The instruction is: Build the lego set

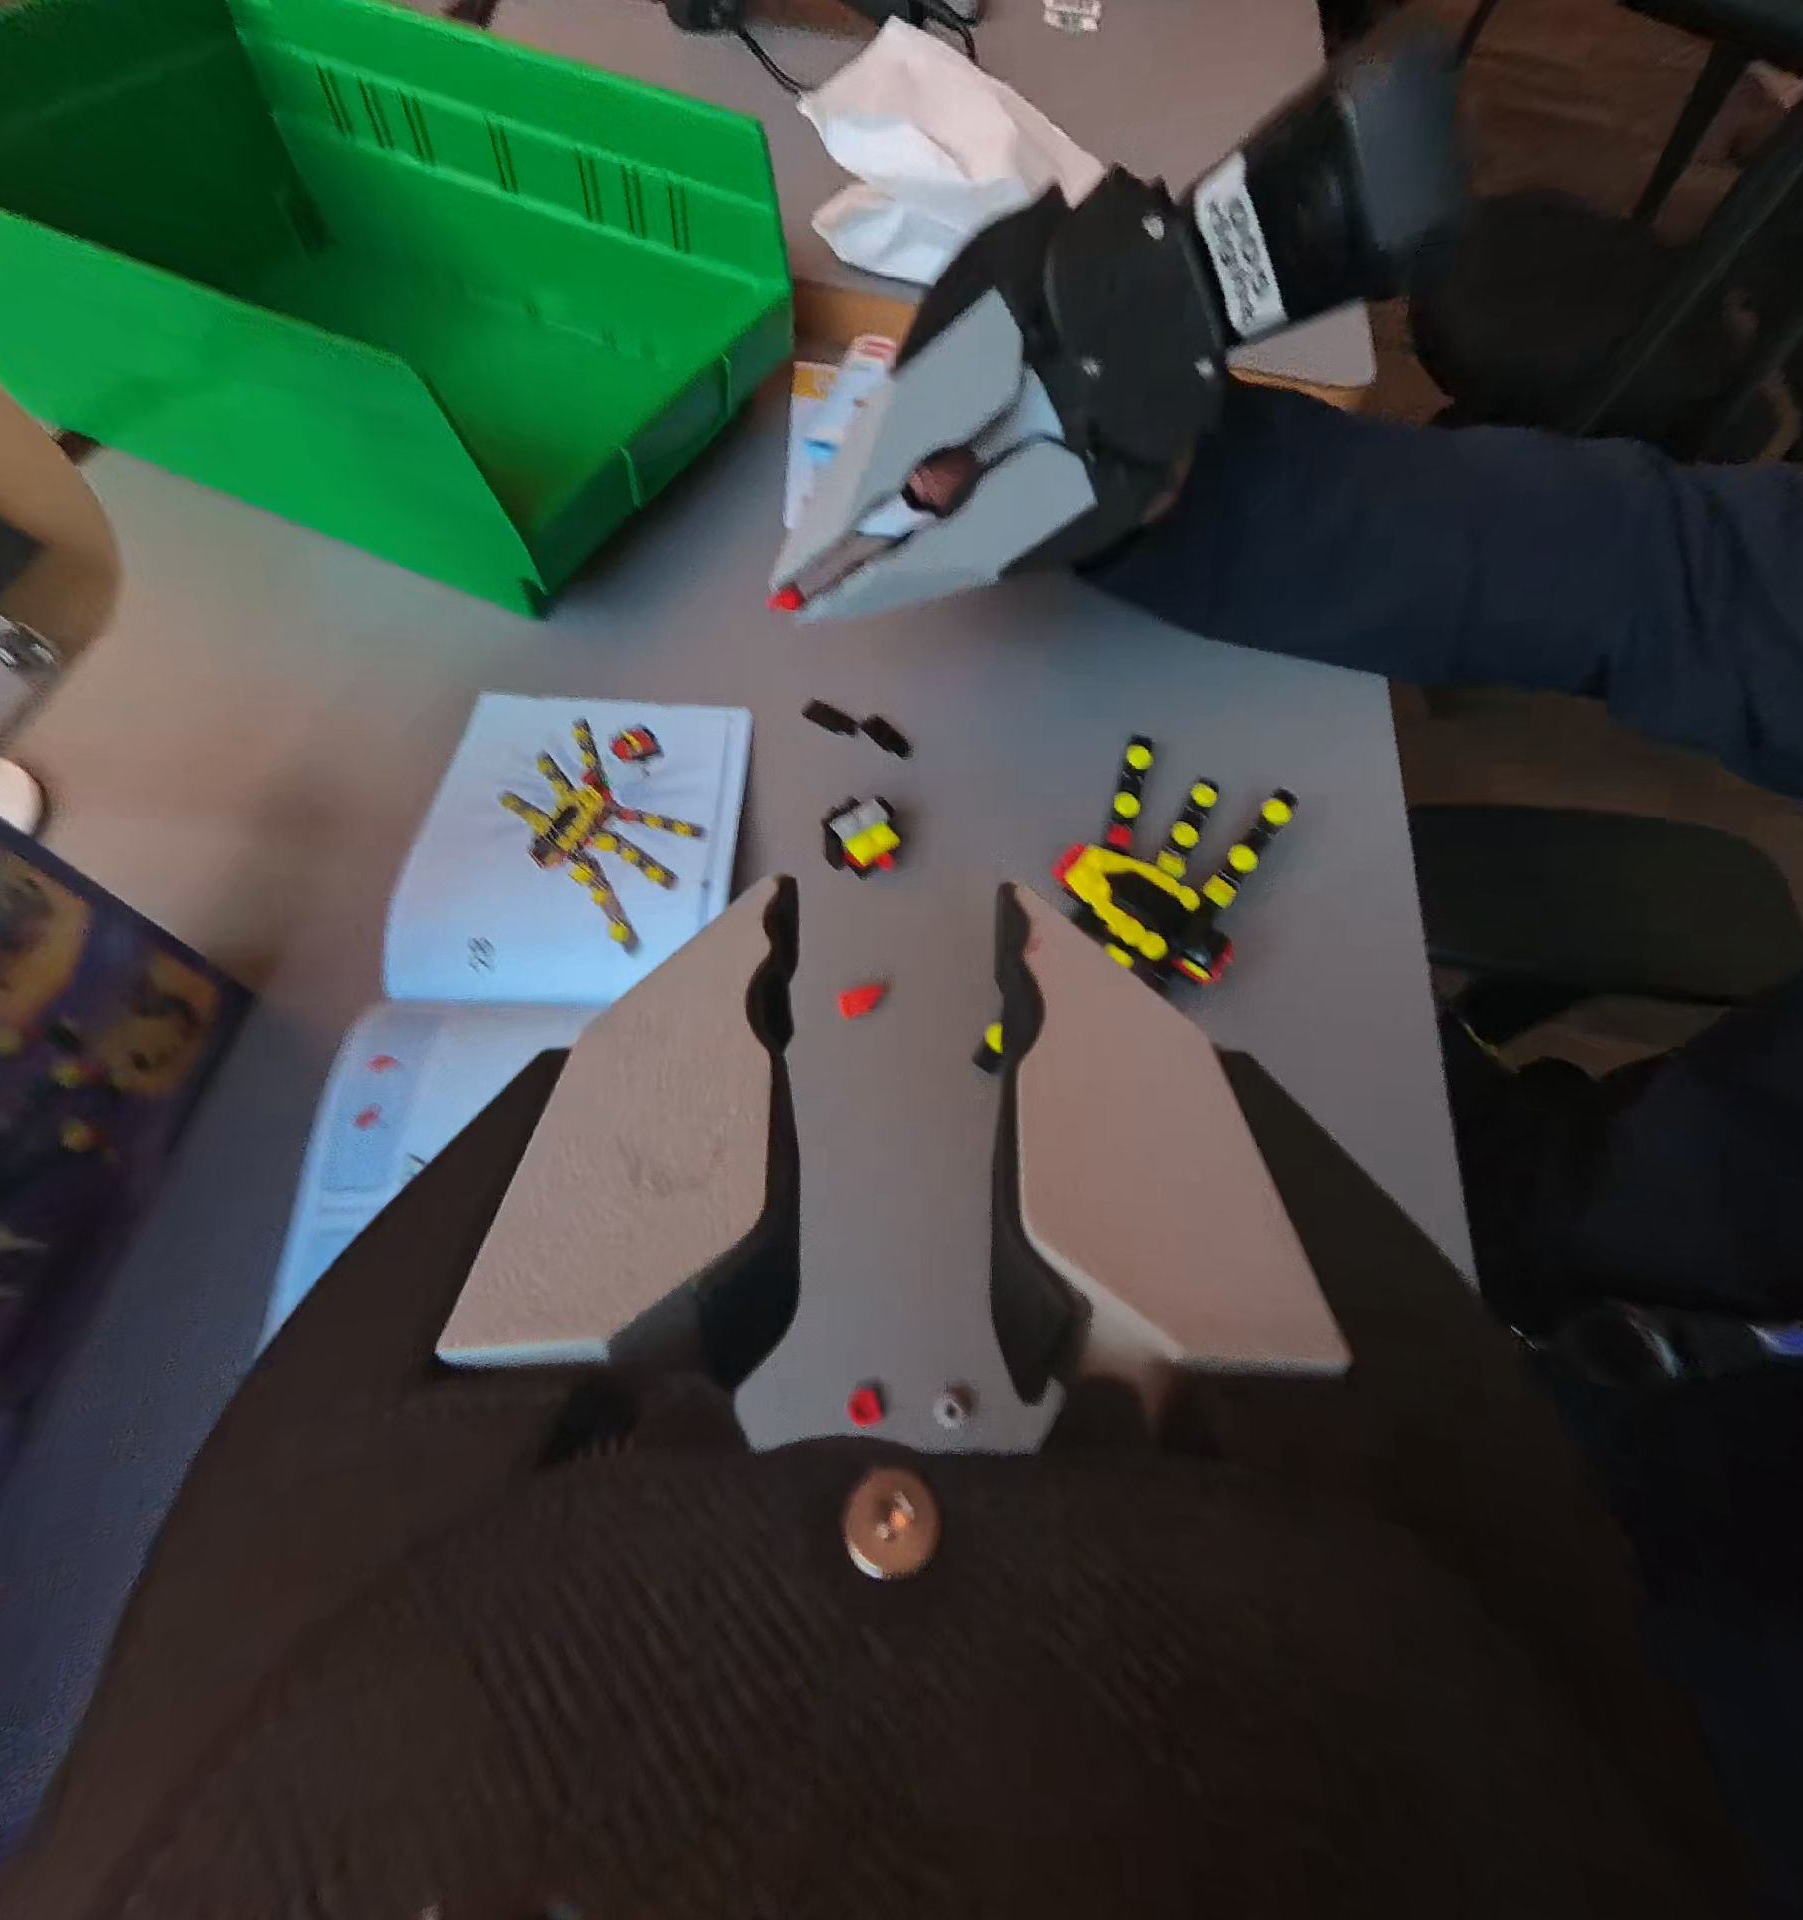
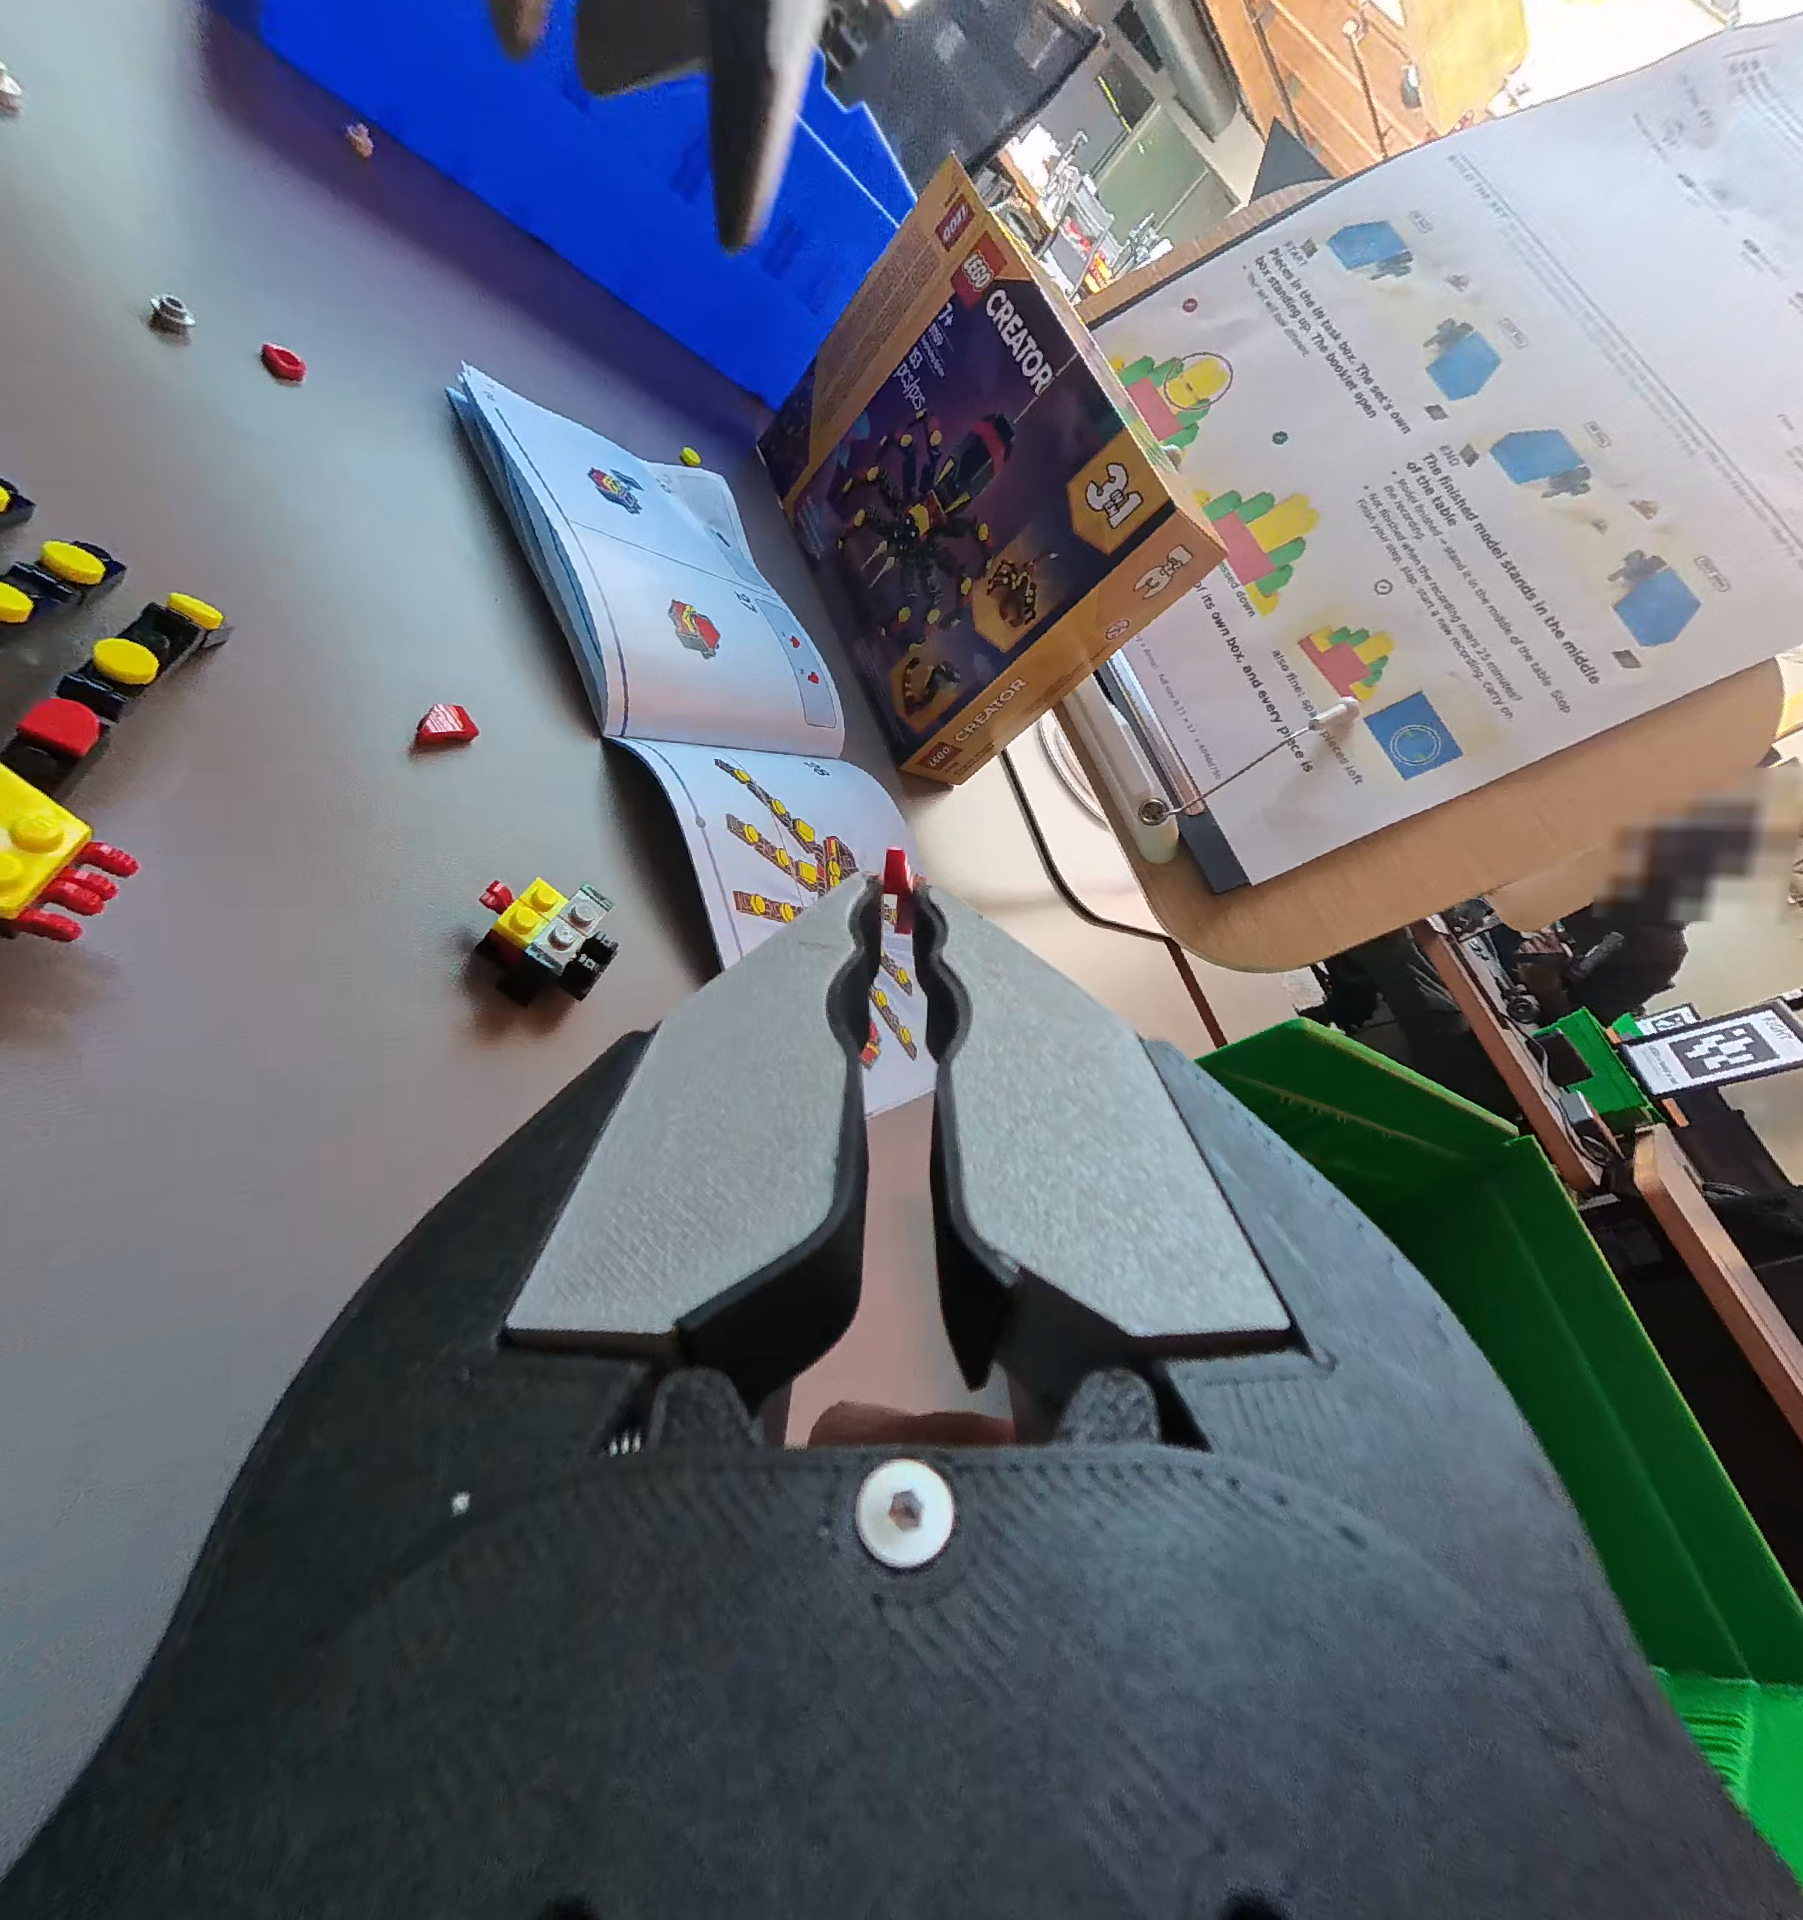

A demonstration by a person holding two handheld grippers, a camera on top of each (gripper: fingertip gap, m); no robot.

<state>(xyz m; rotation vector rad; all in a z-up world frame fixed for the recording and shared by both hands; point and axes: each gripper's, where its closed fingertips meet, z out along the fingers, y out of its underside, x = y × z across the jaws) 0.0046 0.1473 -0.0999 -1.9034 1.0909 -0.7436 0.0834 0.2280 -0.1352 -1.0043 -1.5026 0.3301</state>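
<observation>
My left gripper [image 1: 895, 902] is open and empty above the grey table [image 1: 1240, 727]. A red sloped piece [image 1: 862, 997] lies between its fingers, with a small black and yellow piece [image 1: 990, 1045] beside the right finger. A small yellow, grey and black sub-build [image 1: 862, 833] sits just ahead; it also shows in the right wrist view [image 2: 549, 940]. The yellow and black spider body with legs [image 1: 1172, 873] lies to the right. My right gripper [image 2: 895, 902] is shut on a small red piece [image 2: 897, 885], held above the table; it shows in the left wrist view [image 1: 803, 601].
An open instruction booklet [image 1: 564, 842] lies left. A green bin [image 1: 357, 312] stands at the back left, a blue bin [image 2: 585, 156] and the set's box [image 2: 990, 499] beyond the booklet. Two dark pieces [image 1: 855, 725], a red stud [image 1: 864, 1405] and a grey stud [image 1: 951, 1408] lie loose. My left gripper is the nearer one to the red stud [image 1: 864, 1405]: about 15 cm, against 20 cm. Seen from the right wrist view [image 2: 292, 358] as well.
</observation>
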